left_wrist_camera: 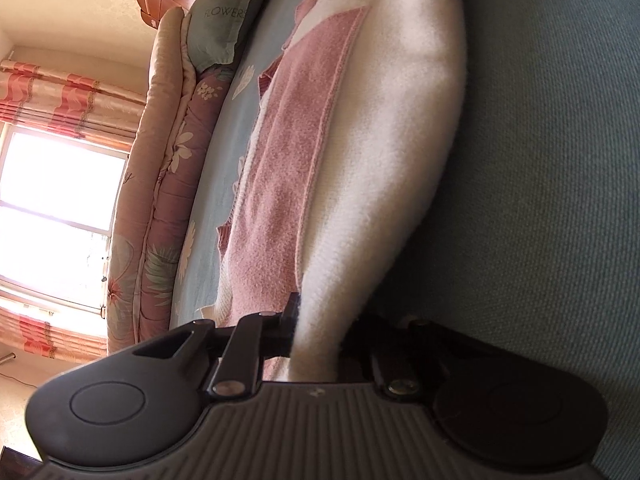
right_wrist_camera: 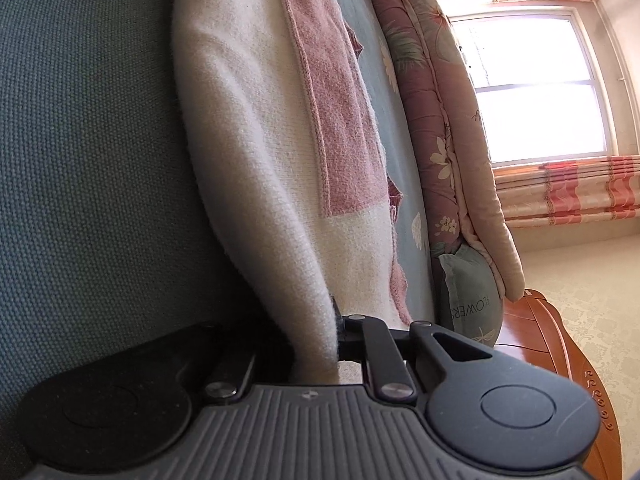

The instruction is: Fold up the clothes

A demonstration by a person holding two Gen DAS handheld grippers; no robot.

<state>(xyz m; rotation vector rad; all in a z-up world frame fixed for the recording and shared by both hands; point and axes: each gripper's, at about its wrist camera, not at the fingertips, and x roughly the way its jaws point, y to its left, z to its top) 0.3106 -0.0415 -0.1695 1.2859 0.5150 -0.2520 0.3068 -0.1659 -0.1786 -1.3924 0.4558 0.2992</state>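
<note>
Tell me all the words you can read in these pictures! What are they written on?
"FLOWERS" on the grey-green pillow, printed under a flower drawing; its last letter runs into a crease.
"FLOWERS" on the same pillow in the right wrist view, turned sideways, with the last letter partly cut off.
No words show on the pink and white sweater, the flowery quilt or the claws.
</note>
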